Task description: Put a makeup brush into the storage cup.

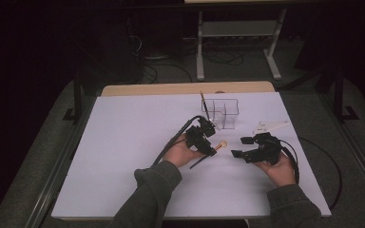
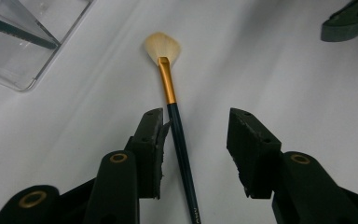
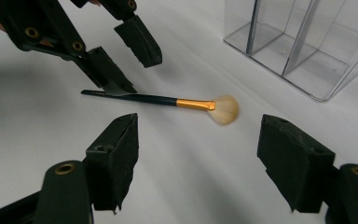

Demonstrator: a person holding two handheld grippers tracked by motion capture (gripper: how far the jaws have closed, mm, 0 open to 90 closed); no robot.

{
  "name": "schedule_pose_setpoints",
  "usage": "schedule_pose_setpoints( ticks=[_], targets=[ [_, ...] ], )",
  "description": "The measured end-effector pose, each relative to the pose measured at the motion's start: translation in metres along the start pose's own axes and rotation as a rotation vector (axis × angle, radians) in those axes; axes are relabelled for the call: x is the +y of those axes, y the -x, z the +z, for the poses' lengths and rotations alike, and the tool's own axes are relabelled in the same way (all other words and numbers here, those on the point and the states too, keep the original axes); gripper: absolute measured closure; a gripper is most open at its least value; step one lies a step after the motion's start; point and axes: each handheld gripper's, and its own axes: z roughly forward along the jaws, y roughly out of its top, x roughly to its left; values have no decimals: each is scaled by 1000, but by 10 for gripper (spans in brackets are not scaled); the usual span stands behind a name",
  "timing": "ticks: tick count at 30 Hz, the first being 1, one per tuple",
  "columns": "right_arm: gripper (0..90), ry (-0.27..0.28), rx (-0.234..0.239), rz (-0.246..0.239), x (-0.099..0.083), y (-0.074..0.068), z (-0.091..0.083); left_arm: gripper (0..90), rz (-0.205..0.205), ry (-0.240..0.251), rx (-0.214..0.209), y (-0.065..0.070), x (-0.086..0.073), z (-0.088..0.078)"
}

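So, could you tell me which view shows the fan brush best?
The left gripper view: the fan brush lies sharp and close between the open jaws. The right gripper view shows its whole length side-on, bristles blurred. The high view shows it small and partly hidden.

high overhead, gripper views near brush (image 2: 170, 84)

Table (image 1: 138, 142) with a white top, a strip of pale wood showing along its far edge. On it: a fan brush (image 2: 170, 88), lying flat near the middle, dark handle, gold ferrule, pale bristles spread toward the right. Behind it, toward the far edge, a clear plastic organizer (image 1: 222, 113) stands upright, split into compartments; a thin stick-like item stands in its left one. To the organizer's right, a small white object (image 1: 269, 126) lies flat, kind unclear.
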Motion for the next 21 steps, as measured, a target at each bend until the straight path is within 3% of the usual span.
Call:
schedule_pose_setpoints(
  ticks=[11,21],
  targets=[
    [282,3,4,-11,0,0,0,601,3,-31,19,-2,3,12],
    [282,12,12,-19,0,1,0,649,-27,-52,19,-5,2,18]
  ],
)
